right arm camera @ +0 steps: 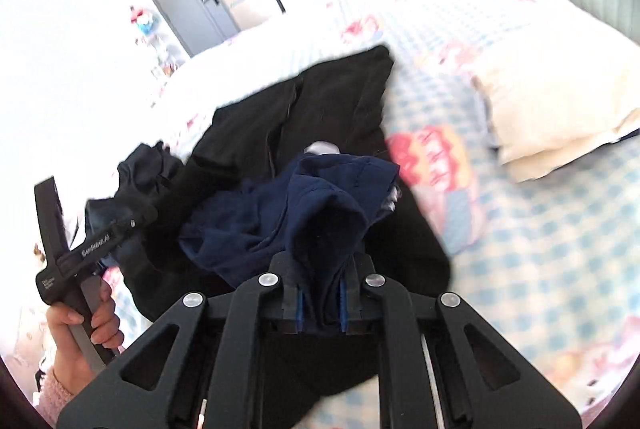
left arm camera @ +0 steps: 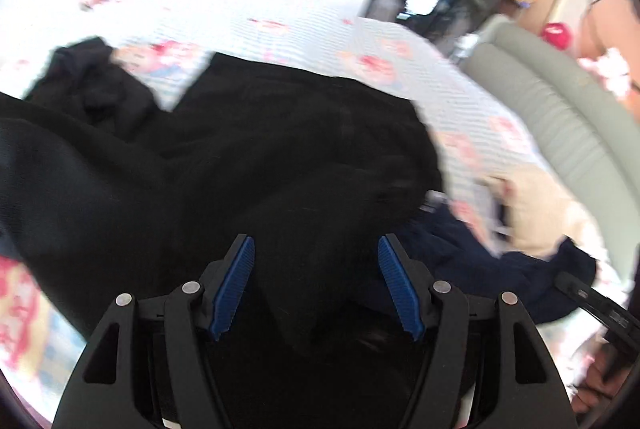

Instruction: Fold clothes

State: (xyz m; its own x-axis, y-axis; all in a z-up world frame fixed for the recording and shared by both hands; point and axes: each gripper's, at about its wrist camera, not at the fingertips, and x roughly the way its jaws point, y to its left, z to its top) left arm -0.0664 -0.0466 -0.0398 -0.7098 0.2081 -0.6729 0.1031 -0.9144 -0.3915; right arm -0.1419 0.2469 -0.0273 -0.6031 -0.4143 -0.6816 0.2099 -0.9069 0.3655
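Two wrist views over a bed covered by a pale checked, floral-print sheet. The right gripper, at the lower centre of its view, has its fingers closed almost fully on a bunched fold of the navy garment, which rises from the pads into a crumpled heap at the middle of the frame. This heap lies on top of a larger black garment spread across the bed towards the upper centre. A folded cream item rests on the sheet at the right of the frame, apart from the dark clothes.

The left gripper, at the lower centre of its own view, has its blue fingers spread wide with nothing pinched; black cloth lies below and beyond them. In the right wrist view the same tool appears at the lower left, held by a hand with a pink fuzzy cuff.

Judged step: lifting the navy garment clear of the black one so that it can be laid out. To do this well, the closed fingers should keep their hold on a single layer or edge, not a wad, and lift until the cloth hangs free; the open fingers should then take a second corner or hem, well apart from the first, so the piece can be stretched flat on a bare part of the bed before any fold is made.
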